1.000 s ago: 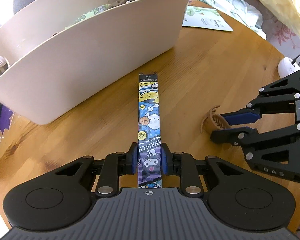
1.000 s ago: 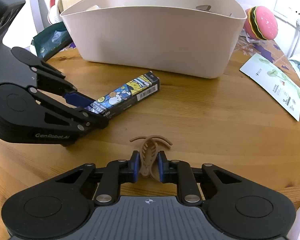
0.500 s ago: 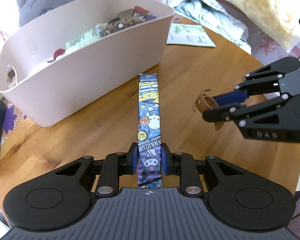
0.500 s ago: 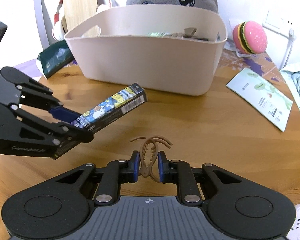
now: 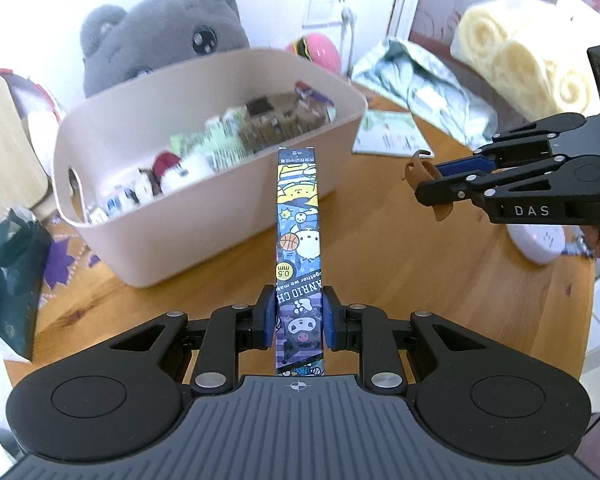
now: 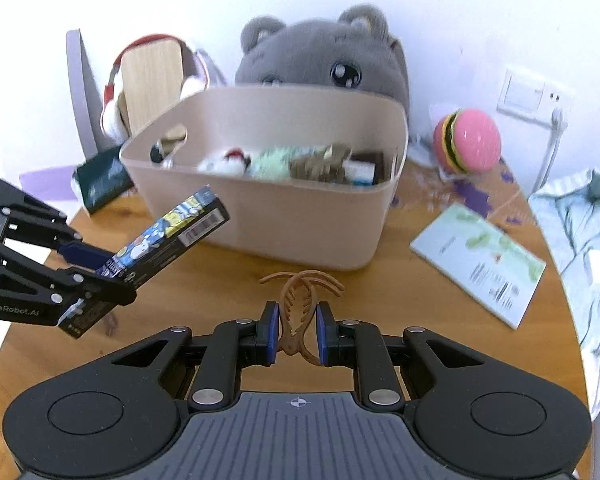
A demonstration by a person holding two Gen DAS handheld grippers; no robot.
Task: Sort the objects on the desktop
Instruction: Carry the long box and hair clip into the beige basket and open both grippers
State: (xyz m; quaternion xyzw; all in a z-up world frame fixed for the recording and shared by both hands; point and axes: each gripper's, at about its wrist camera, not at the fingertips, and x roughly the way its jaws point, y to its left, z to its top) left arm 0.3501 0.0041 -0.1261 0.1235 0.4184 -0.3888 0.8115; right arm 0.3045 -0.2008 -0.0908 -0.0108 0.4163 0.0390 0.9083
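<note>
My left gripper (image 5: 298, 318) is shut on a long cartoon-printed pen box (image 5: 298, 232), which is held off the wooden table and points toward the beige bin (image 5: 204, 236). From the right wrist view the same box (image 6: 168, 236) juts up out of the left gripper (image 6: 96, 272), its far end near the bin's front wall (image 6: 300, 220). My right gripper (image 6: 297, 334) is shut on a brown claw hair clip (image 6: 298, 300), also held in the air. In the left wrist view the clip (image 5: 422, 172) shows at the right gripper's tips (image 5: 432, 184), to the right of the bin.
The bin holds several small items. A grey plush toy (image 6: 324, 60) sits behind it, with a burger toy (image 6: 466, 140) and a leaflet (image 6: 480, 264) to the right. A dark pouch (image 5: 8, 280) lies left of the bin, and crumpled packaging (image 5: 420, 80) and a white device (image 5: 540, 240) are on the right.
Both grippers have risen from the table with their loads. The views now look down into the bin from higher up, and the plush toy behind it has come into sight.
</note>
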